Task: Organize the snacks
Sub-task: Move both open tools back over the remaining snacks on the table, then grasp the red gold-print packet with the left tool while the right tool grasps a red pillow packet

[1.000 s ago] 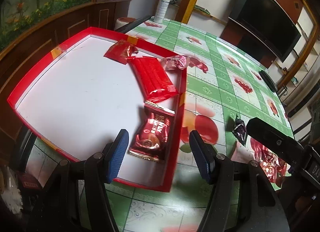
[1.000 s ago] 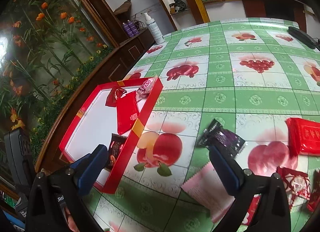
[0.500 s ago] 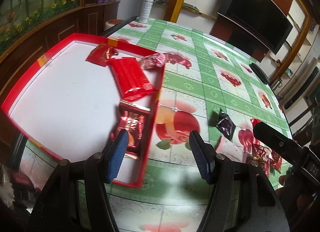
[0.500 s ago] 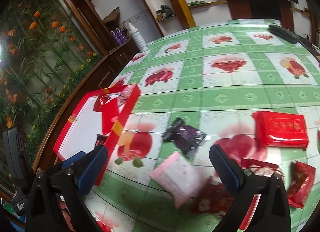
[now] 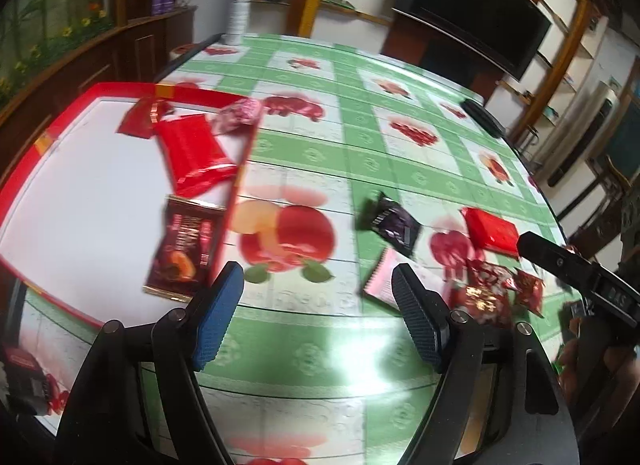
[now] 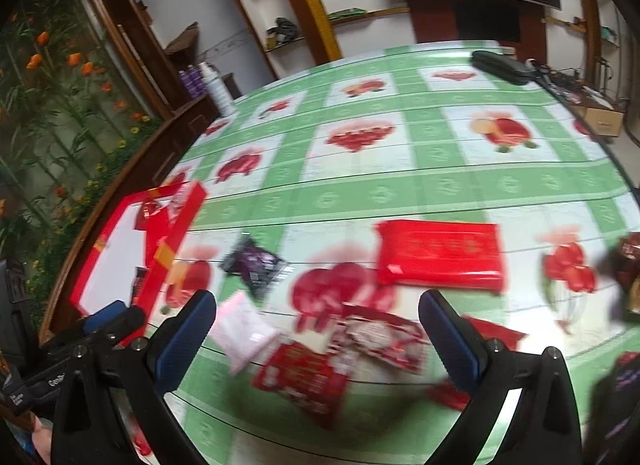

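A red tray (image 5: 120,88) with a white floor holds a maroon packet (image 5: 182,249), a long red packet (image 5: 192,153), a small red packet (image 5: 140,121) and a pink candy (image 5: 240,113). My left gripper (image 5: 316,305) hangs over the green cloth just right of the tray, its jaws opening with nothing between them. Loose on the table lie a purple packet (image 6: 256,265), a pink packet (image 6: 240,329), a big red packet (image 6: 440,257) and small red packets (image 6: 384,337). My right gripper (image 6: 318,325) stands wide open above those small red packets, touching none.
A black remote (image 6: 500,63) lies at the far edge of the table. A white bottle (image 5: 238,13) stands at the far left corner. A dark packet (image 6: 628,265) sits at the right. Wooden cabinets and shelves surround the table.
Both grippers have moved right, away from the tray toward the loose packets. The left jaws have widened. The maroon packet stays in the tray.
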`<control>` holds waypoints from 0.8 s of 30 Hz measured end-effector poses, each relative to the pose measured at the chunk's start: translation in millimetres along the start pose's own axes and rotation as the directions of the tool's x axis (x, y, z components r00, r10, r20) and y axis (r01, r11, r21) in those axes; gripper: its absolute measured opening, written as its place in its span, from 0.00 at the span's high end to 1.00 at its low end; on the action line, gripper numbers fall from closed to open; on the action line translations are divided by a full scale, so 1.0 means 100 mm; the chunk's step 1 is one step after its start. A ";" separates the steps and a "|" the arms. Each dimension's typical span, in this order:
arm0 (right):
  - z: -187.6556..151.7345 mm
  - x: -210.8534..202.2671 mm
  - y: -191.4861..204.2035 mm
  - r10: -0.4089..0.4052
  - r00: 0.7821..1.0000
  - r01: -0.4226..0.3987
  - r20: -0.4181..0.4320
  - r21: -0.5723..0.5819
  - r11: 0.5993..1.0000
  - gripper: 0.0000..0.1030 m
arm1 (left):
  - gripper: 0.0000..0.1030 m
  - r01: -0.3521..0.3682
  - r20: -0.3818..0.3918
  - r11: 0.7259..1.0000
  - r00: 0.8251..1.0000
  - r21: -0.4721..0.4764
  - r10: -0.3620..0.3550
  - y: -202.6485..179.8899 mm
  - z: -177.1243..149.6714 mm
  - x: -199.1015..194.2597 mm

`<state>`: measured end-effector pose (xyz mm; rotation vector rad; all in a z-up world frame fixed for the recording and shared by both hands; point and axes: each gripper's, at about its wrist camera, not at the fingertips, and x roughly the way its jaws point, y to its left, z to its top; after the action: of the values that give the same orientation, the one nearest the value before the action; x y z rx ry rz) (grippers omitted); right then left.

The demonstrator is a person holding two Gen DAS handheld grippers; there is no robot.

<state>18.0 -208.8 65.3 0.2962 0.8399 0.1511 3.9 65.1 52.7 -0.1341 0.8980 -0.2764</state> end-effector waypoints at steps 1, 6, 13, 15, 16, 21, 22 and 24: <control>-0.01 -0.03 -0.05 -0.015 1.000 0.015 0.000 0.008 1.000 0.00 | 0.25 0.008 -0.005 1.000 1.000 0.011 -0.008 -0.05 0.00 0.01; -0.04 -0.15 -0.27 -0.049 0.999 0.049 0.002 0.036 0.998 0.00 | 0.25 0.052 -0.058 0.997 0.997 0.052 -0.049 -0.27 -0.02 0.15; -0.09 -0.23 -0.48 -0.108 0.994 0.109 -0.008 0.066 0.992 0.00 | 0.25 0.072 -0.106 0.995 0.992 0.072 -0.064 -0.49 -0.07 0.31; -0.12 -0.23 -0.50 -0.153 0.988 0.154 -0.021 0.056 0.987 0.00 | 0.25 0.077 -0.121 0.994 0.990 0.078 -0.068 -0.54 -0.09 0.36; -0.13 -0.22 -0.51 -0.173 0.985 0.174 -0.030 0.049 0.984 0.00 | 0.25 0.084 -0.134 0.993 0.988 0.081 -0.072 -0.58 -0.11 0.40; -0.22 -0.20 -0.62 -0.235 0.971 0.238 -0.052 0.060 0.969 0.00 | 0.25 0.091 -0.157 0.993 0.985 0.081 -0.078 -0.66 -0.14 0.48; -0.24 -0.20 -0.64 -0.244 0.968 0.247 -0.054 0.064 0.967 0.00 | 0.25 0.093 -0.157 0.992 0.984 0.082 -0.079 -0.67 -0.14 0.48; -0.27 -0.18 -0.68 -0.262 0.963 0.265 -0.058 0.071 0.962 0.04 | 0.25 0.095 -0.157 0.992 0.984 0.081 -0.082 -0.67 -0.14 0.48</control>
<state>-12.6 -272.9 39.5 0.2519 0.9266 -0.1246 8.6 -13.4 23.6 -0.0719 1.0328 -0.4132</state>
